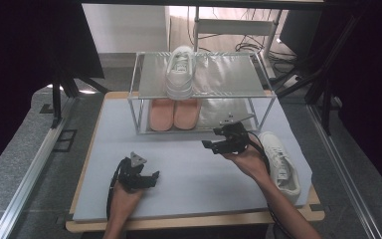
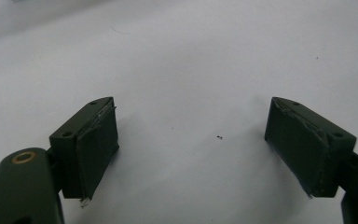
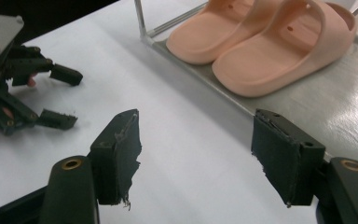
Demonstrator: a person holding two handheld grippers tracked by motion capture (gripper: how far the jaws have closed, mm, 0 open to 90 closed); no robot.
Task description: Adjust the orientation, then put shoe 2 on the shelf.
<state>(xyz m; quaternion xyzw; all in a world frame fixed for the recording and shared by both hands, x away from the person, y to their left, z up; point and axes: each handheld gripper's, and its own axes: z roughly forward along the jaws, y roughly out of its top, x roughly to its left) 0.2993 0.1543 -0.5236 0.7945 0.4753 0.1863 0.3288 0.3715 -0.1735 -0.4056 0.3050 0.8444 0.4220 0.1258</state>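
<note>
The high view shows a two-tier rack (image 1: 258, 94) with one white sneaker (image 1: 180, 72) on top, and a second white sneaker (image 1: 282, 162) on the table (image 1: 179, 149) just right of the right gripper (image 1: 214, 147). The right gripper view shows pink slippers (image 3: 270, 42) on the lower shelf. Both the right gripper and the left gripper (image 1: 154, 177) have jaws apart and empty; no writing is legible.

light: bright overhead | glare: rack shelf (image 1: 229, 74) | surroundings: dark | focus: soft
</note>
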